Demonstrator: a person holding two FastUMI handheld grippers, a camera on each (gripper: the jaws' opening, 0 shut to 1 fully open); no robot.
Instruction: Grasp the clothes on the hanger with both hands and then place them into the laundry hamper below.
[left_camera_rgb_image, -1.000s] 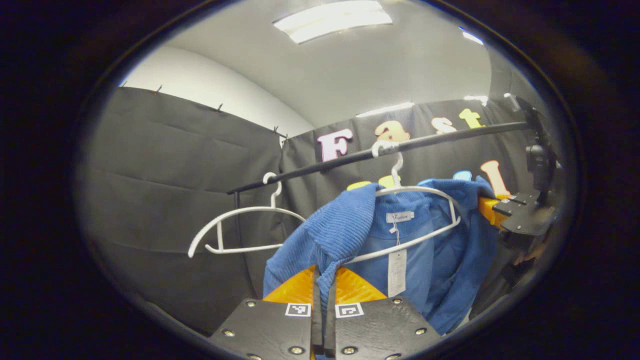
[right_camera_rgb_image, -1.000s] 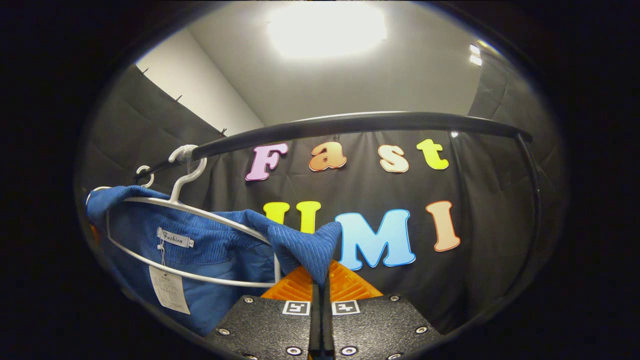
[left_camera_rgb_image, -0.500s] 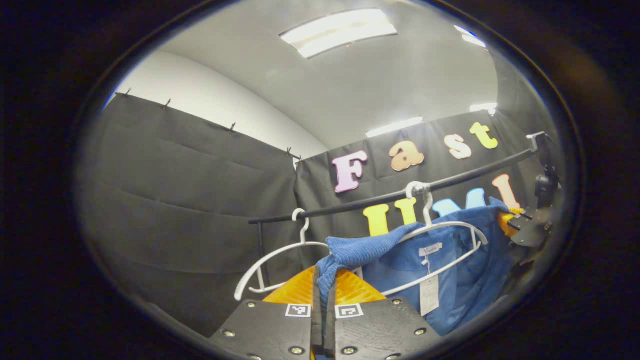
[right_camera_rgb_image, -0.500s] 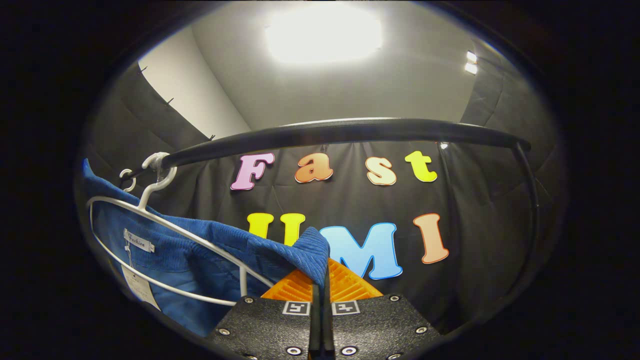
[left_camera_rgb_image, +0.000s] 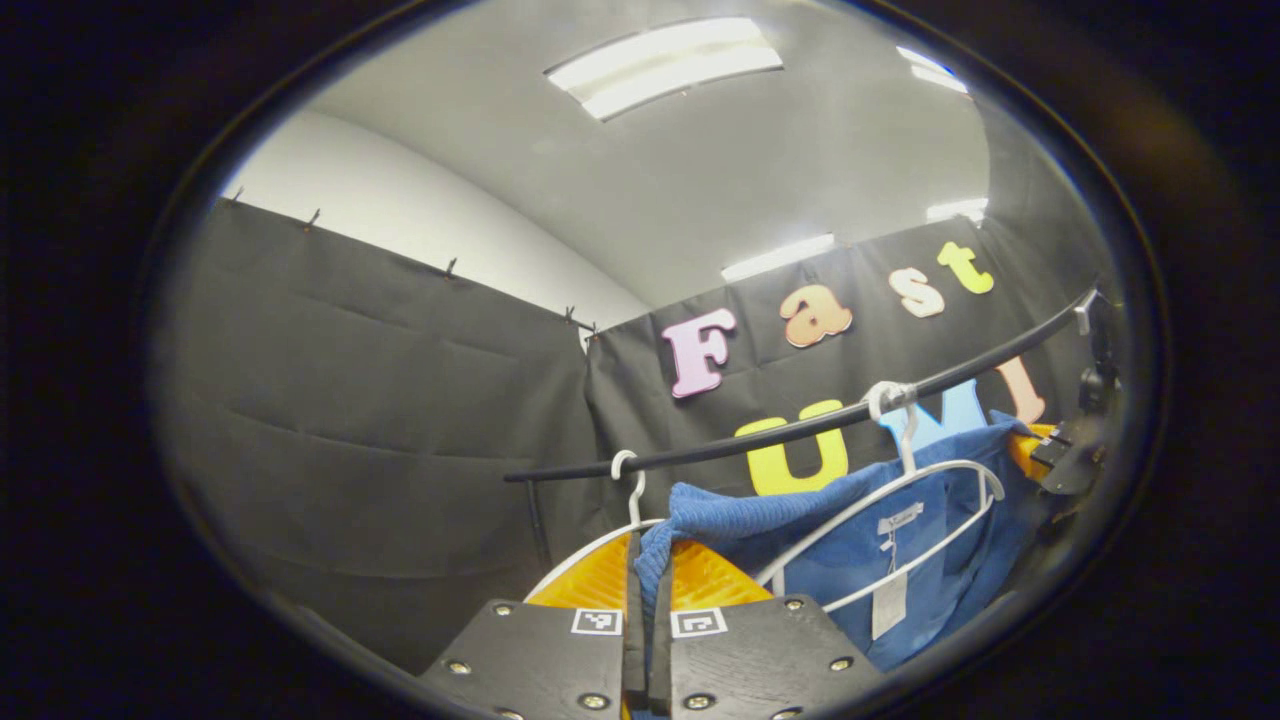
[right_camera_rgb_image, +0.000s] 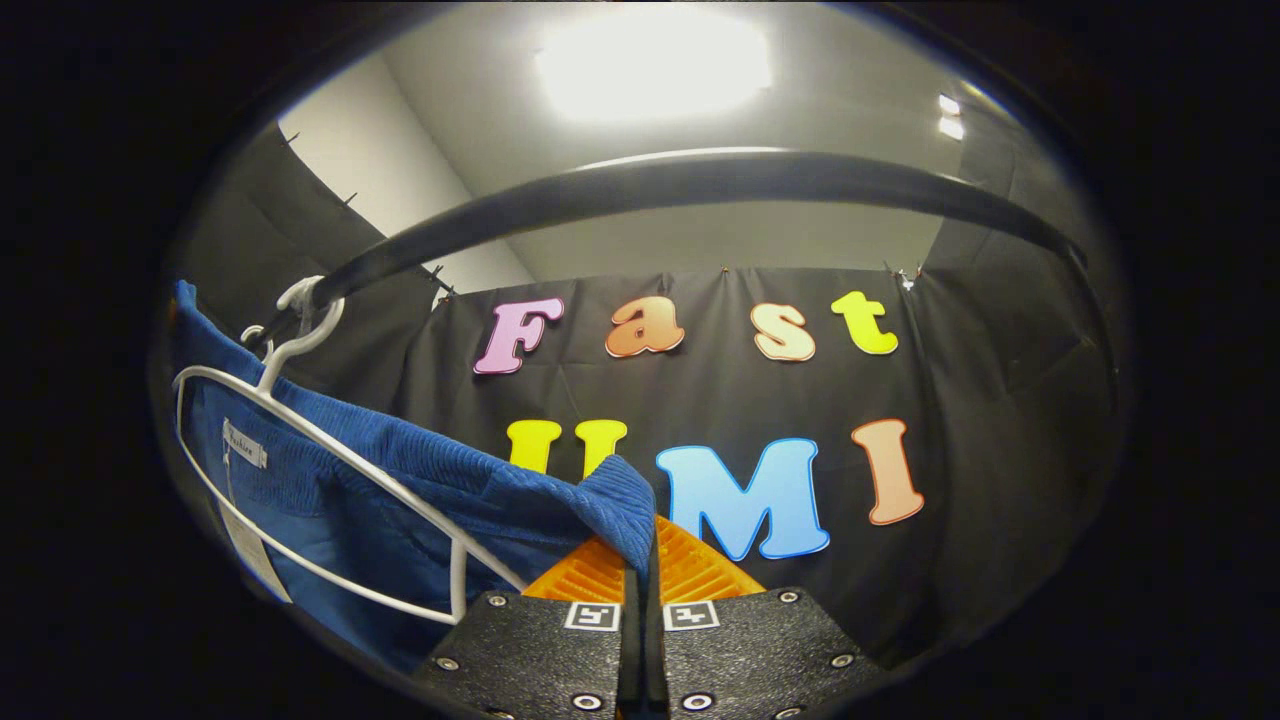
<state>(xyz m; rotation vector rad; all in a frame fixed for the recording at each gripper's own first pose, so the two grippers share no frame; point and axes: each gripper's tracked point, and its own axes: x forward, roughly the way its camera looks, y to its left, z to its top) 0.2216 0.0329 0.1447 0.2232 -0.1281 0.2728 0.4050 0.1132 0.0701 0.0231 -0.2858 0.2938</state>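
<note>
Claws both grip the blue shirt (left_camera_rgb_image: 860, 545): left claw (left_camera_rgb_image: 647, 580) and right claw (right_camera_rgb_image: 640, 560) each clamped on cloth beside the white hanger (right_camera_rgb_image: 330, 470).

Ceiling panels (left_camera_rgb_image: 665, 65) light the booth evenly; one panel (right_camera_rgb_image: 652, 60) glares white, fisheye bending and dimming the edges
</note>
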